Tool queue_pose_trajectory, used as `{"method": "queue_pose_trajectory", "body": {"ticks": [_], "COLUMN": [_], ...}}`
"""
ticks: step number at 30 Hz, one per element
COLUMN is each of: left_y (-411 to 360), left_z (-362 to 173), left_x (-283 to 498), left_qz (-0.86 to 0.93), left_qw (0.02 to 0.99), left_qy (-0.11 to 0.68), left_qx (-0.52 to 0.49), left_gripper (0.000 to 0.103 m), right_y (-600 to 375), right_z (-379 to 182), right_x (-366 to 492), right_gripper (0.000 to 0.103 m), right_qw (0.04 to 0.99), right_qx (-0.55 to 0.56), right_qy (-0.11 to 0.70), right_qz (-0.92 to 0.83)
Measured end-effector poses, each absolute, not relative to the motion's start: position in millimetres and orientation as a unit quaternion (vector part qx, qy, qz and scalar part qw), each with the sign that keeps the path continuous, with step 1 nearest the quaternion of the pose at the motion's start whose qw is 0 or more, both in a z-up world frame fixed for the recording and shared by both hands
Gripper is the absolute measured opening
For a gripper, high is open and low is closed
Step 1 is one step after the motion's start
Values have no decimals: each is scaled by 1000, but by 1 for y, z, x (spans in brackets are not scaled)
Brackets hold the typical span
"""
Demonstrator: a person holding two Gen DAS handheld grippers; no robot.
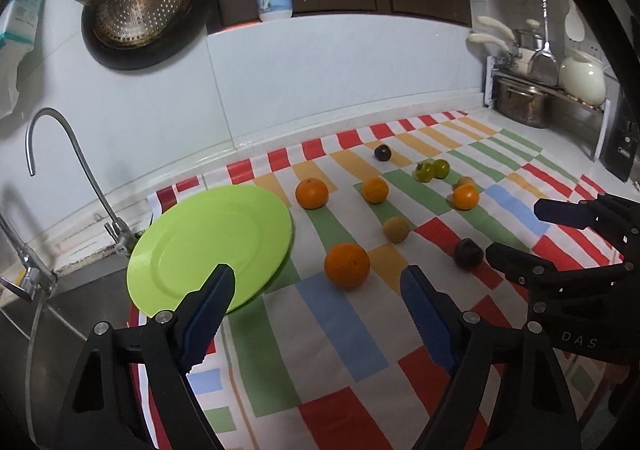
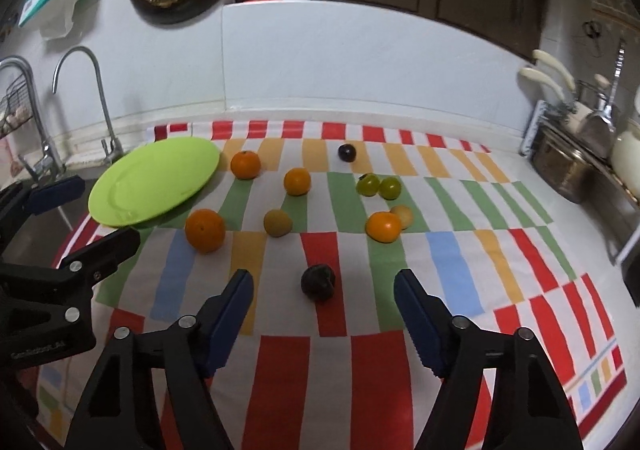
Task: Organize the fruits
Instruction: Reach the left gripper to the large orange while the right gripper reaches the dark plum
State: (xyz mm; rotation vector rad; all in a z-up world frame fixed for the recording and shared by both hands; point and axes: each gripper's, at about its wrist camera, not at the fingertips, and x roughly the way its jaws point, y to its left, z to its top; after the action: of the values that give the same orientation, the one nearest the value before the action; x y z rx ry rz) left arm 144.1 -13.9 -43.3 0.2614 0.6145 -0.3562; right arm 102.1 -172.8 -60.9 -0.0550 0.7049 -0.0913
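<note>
Striped cloth (image 2: 400, 350): round oranges (image 2: 205, 230), dark plums (image 2: 318, 281).

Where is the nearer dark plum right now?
In the right wrist view the dark plum lies on the striped cloth, centred just ahead of the open right claw, nearer than the oranges.

Dim indoor light with a cool cast, soft short shadows under the fruits (image 2: 205, 230), strong fisheye bending at the edges, dark vignetted corners, slight softness, wall (image 1: 320, 70) evenly lit.
</note>
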Motion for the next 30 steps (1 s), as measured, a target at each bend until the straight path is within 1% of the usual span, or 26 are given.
{"method": "queue_pose_trajectory", "body": {"ticks": [9, 11, 15, 19, 24, 27, 29, 30], "left_y": [-33, -36, -42, -47, -53, -56, -58, -58], "left_z": [-64, -69, -77, -84, -92, -97, -101, -103], "left_x": [166, 170, 179, 185, 192, 197, 201, 202], "left_qz": [-172, -171, -170, -169, -165, -164, -161, -160], "left_qw": [921, 919, 914, 910, 907, 903, 901, 901], "left_qy": [326, 332, 345, 357, 367, 375, 381, 384], "left_qx": [127, 128, 127, 128, 126, 128, 128, 127], "left_gripper": [78, 75, 72, 65, 62, 54, 45, 44], "right_y": [-184, -186, -187, -188, -190, -192, -193, -193], "right_z": [-80, -84, -92, -97, -101, -103, -105, -106], "right_x": [127, 130, 137, 141, 148, 149, 150, 151], "right_gripper": [61, 58, 54, 50, 45, 42, 41, 40], "right_qw": [927, 924, 919, 917, 915, 913, 912, 911], "right_qx": [-31, -32, -24, -18, -12, -8, -7, -6], "right_qy": [374, 380, 393, 398, 402, 405, 409, 410], "right_qz": [-5, 1, 16, 24, 29, 33, 34, 36]}}
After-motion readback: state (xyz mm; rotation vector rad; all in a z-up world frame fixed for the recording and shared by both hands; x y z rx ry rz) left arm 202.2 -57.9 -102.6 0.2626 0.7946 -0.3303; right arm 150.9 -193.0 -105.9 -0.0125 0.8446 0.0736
